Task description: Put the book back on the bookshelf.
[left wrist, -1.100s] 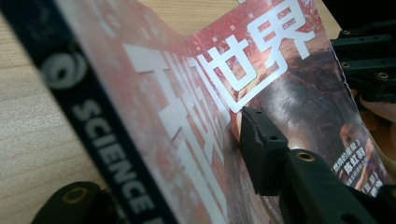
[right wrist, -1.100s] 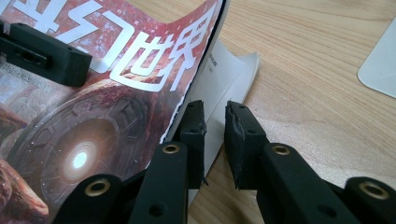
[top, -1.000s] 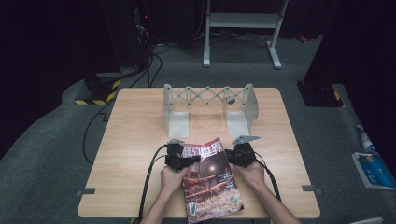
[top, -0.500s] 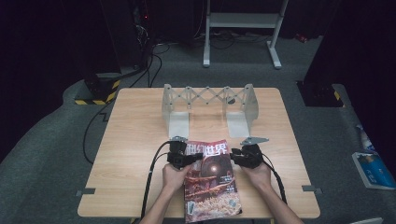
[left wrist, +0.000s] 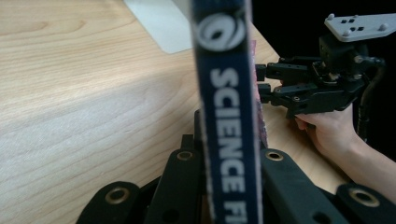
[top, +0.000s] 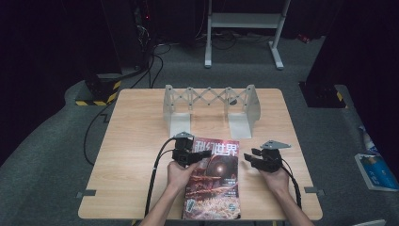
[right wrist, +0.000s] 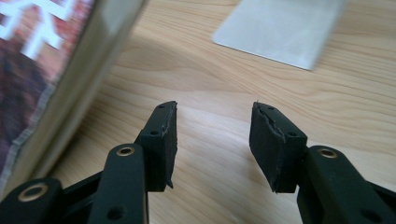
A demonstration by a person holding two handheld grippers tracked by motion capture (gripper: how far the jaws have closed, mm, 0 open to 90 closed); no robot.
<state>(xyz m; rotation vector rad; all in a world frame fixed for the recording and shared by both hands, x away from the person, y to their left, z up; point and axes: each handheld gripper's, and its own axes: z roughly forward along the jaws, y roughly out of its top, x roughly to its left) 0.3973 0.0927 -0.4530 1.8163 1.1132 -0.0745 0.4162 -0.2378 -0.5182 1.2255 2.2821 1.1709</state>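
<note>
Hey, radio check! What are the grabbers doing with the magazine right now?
Left gripper shut on magazine spine. Right gripper just opening, jaws empty, beside the magazine. Metal rack behind; path unobstructed.

Right tongs [top: 250, 158] off the magazine [top: 211, 179], jaws apart; magazine seemingly higher.

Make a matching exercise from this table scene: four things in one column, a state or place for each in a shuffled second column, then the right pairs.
1. left claw
2. right claw
3. magazine
4. metal bookend rack

A. stands at the far side of the table
B. open, nothing between its pads
C. shut on the spine
D. raised off the wood, held at its left edge

Pairs: 1-C, 2-B, 3-D, 4-A
</note>
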